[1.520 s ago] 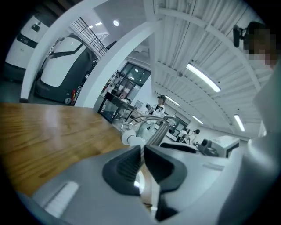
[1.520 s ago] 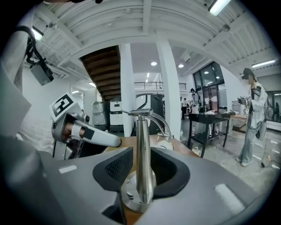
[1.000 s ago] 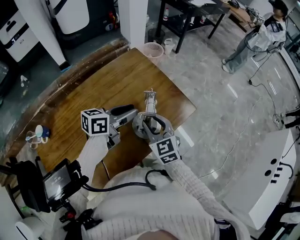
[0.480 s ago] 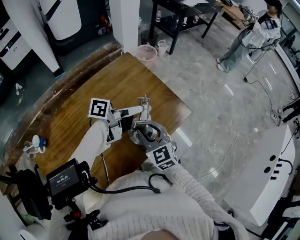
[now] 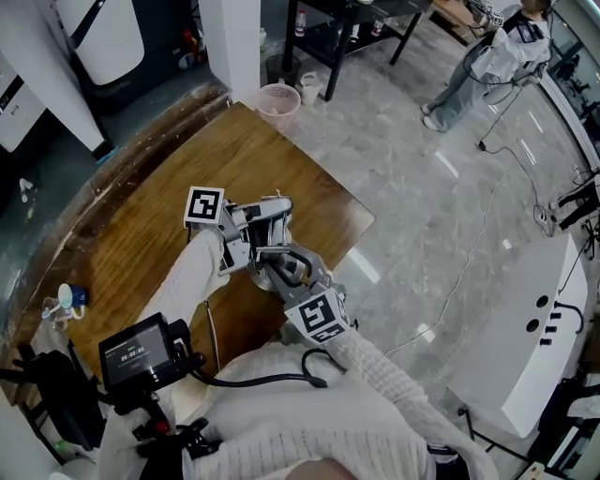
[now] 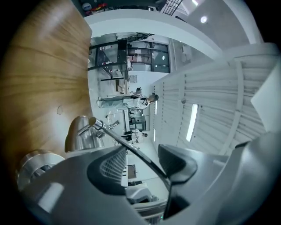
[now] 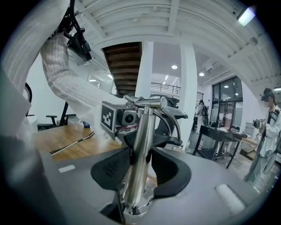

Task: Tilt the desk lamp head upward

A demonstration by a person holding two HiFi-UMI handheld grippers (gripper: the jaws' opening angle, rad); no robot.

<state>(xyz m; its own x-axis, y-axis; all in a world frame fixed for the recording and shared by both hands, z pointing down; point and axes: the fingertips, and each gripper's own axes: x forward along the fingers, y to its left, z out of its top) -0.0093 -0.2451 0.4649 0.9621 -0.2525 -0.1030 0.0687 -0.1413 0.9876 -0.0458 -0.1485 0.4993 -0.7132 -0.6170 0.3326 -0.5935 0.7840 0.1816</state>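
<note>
A silver desk lamp (image 5: 275,259) stands on the wooden table (image 5: 141,216) near its right edge. My right gripper (image 5: 284,272) is shut on the lamp's upright pole (image 7: 141,145), just above the round base (image 7: 136,205). My left gripper (image 5: 270,210) is up at the top of the lamp and its jaws are opening. In the left gripper view the thin lamp arm (image 6: 131,147) runs through the gap of the left gripper (image 6: 147,156), and its pads do not press on the arm. The domed lamp head (image 6: 81,134) shows beyond them.
A pink wastebasket (image 5: 278,97) stands on the floor past the table's far corner. A black frame table (image 5: 347,28) is behind it, and a person (image 5: 487,56) stands at the far right. A thin cable (image 5: 211,328) lies on the table near me.
My left gripper has moved right, from beside the lamp to its top, and its jaws have spread. The right gripper has stayed on the pole. The head view has shifted.
</note>
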